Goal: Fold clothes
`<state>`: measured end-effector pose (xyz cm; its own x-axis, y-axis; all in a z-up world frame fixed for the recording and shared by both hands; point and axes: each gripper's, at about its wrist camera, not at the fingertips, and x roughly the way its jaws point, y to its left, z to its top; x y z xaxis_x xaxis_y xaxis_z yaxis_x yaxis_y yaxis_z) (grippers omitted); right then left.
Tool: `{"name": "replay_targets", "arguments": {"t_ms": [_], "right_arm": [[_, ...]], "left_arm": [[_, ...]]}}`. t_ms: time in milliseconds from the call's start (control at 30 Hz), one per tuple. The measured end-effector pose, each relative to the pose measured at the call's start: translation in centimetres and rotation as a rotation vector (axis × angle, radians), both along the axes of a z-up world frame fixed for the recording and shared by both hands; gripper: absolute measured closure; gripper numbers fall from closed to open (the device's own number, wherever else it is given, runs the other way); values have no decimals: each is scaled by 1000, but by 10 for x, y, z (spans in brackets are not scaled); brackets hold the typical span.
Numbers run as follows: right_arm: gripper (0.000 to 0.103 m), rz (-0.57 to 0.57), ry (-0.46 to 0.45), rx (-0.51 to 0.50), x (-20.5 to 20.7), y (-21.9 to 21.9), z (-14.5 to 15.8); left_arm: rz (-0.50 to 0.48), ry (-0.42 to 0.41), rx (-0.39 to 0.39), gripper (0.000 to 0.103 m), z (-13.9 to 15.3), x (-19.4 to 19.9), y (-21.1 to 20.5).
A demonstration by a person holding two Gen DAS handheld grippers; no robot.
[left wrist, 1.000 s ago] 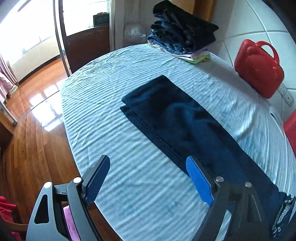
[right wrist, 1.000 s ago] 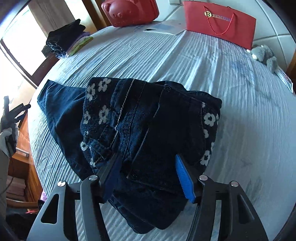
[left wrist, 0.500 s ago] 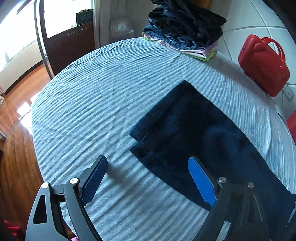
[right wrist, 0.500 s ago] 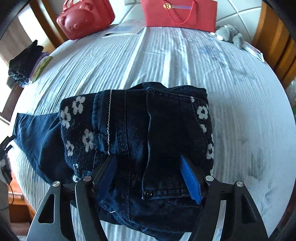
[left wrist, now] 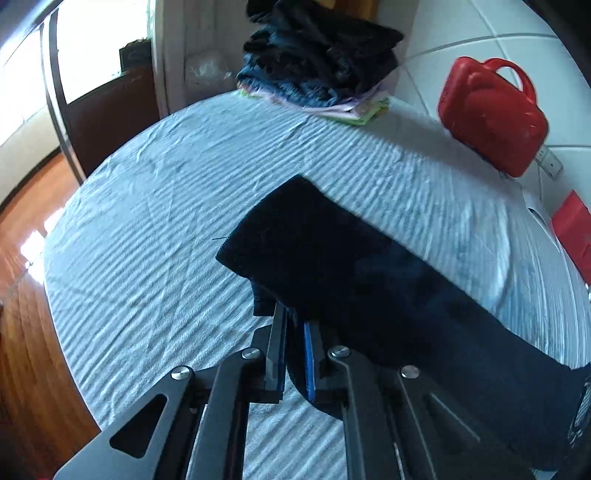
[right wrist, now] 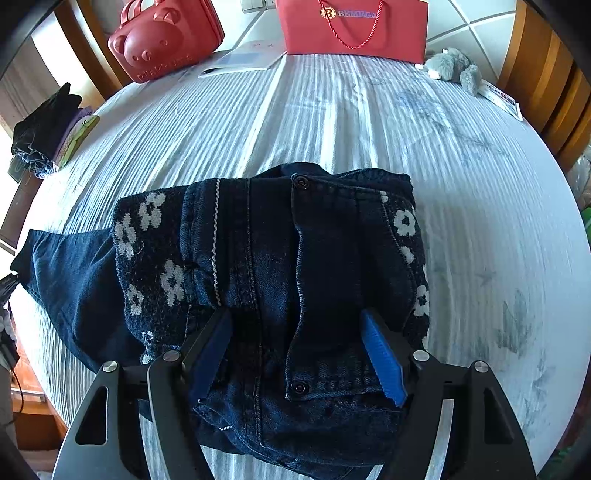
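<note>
Dark blue jeans with white flower patches lie on a round table with a pale blue striped cloth (left wrist: 155, 206). In the left wrist view the folded leg end (left wrist: 332, 258) stretches across the table, and my left gripper (left wrist: 294, 325) is shut on its near edge, lifting the hem slightly. In the right wrist view the waist part (right wrist: 280, 258) lies bunched in the middle, with the leg (right wrist: 70, 273) trailing left. My right gripper (right wrist: 295, 332) is open, its blue pads straddling the waistband, resting over the denim.
A stack of folded clothes (left wrist: 317, 70) sits at the table's far edge. A red bear-shaped case (left wrist: 491, 118) and a red paper bag (right wrist: 351, 29) stand by the wall, with a booklet (right wrist: 240, 59) and a grey plush toy (right wrist: 454, 70). Wooden floor lies to the left.
My left gripper moved forward to the leg's hem and shut on it. My right gripper shifted a little over the waist and stayed open.
</note>
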<state>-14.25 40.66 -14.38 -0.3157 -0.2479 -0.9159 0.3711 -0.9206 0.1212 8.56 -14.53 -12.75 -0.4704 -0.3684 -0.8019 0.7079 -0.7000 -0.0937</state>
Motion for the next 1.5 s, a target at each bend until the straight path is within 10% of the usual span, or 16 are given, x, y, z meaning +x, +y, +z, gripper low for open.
{"name": "replay_targets", "arguments": {"t_ms": [300, 467, 633, 900, 1133, 1500], "right_arm": [[32, 19, 13, -69, 2, 10, 0], [32, 37, 12, -116, 1, 16, 0], [32, 87, 18, -125, 3, 17, 2], [33, 26, 31, -260, 14, 64, 24], [32, 82, 52, -364, 44, 44, 50], [47, 190, 42, -403, 107, -150, 35]], "left_arm": [[-536, 101, -147, 97, 98, -55, 190], [-771, 11, -42, 94, 64, -82, 287], [-883, -92, 23, 26, 32, -96, 341], [-640, -29, -84, 25, 88, -86, 262], [-464, -129, -32, 25, 42, -102, 170], [-807, -160, -29, 30, 16, -141, 145]]}}
